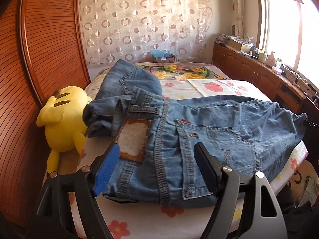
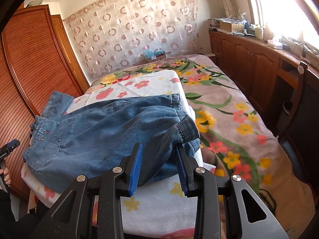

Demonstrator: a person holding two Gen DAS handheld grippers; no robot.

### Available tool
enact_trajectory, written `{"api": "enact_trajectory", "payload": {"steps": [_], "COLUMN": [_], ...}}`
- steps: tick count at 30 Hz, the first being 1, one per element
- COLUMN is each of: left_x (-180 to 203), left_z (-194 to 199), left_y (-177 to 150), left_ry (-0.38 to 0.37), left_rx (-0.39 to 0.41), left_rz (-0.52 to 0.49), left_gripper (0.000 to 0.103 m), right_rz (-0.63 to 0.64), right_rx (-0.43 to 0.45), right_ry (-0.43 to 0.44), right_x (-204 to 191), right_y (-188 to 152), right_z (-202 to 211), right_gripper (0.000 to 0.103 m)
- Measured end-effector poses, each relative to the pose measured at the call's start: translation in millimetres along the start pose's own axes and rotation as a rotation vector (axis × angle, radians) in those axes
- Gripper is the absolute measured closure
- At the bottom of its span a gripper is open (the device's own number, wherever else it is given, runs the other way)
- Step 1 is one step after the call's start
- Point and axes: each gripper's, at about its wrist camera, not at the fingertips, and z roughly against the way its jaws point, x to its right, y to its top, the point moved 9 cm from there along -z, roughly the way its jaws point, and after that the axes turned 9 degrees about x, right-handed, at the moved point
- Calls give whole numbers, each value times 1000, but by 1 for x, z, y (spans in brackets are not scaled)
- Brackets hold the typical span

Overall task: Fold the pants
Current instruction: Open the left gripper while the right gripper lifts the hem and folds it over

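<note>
Your left gripper stands wide apart over the waistband end of the jeans, its blue pad on one side of the leather patch and its black finger beside the back pocket; the denim lies between the fingers, but neither pad presses on it. Your right gripper is only partly spread at the other end of the jeans, with a bulge of the leg between its two blue pads; the right pad sits close against the cloth just under the cuff, and you cannot tell from this view whether it still touches. The jeans lie folded across the near end of the bed, on a white flowered towel that covers the near left part, waistband toward the left edge and cuffs toward the middle. One loose part of the denim rises behind the waistband, toward the wardrobe. A yellow plush toy lies at the left edge of the bed, touching the jeans at the waistband side. In the right wrist view, your left hand shows at the left border, holding its gripper's handle.
</note>
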Motion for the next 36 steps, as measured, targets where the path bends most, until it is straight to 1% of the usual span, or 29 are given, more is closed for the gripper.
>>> {"api": "enact_trajectory", "payload": {"steps": [1,2,4,5,6,8,14,18,22,25,28,30,31,33,35,36], "left_x": [4,6,13,14,18,22,30,32,27,21,14,12,12,13,16,18], "left_z": [0,0,0,0,-1,-1,0,3,9,12,14,14,14,14,12,11], "left_y": [1,2,3,4,4,5,10,12,13,11,9,9,8,6,5,5], "left_ry": [-8,-11,-17,-19,-24,-31,-39,-47,-53,-49,-44,-44,-45,-50,-57,-60], "left_rx": [2,3,6,6,6,7,21,34,48,53,54,54,54,53,49,48], "left_rz": [0,-2,-7,-8,-11,-13,-12,-10,7,18,33,40,41,42,40,39], "left_gripper": [26,26,26,26,26,26,26,26,26,26,26,26,26,26,26,26], "right_rz": [2,6,10,10,14,30,88,149,233,289,329,360,370,393,374,364], "right_rx": [2,2,5,10,18,37,98,115,114,110,72,37,21,8,18,25], "right_ry": [-2,-4,-6,-1,3,7,71,134,235,354,474,513,516,489,443,406], "right_x": [0,0,0,-1,-3,-9,-48,-90,-154,-214,-265,-286,-291,-289,-275,-264], "right_y": [0,1,4,6,9,17,47,66,78,80,70,58,53,50,59,65], "right_z": [0,1,1,1,1,2,6,1,-8,-8,-7,-10,-12,-16,-21,-25], "right_gripper": [76,87,88,95,97,99,99,99,100,101,101,101,101,101,100,99]}}
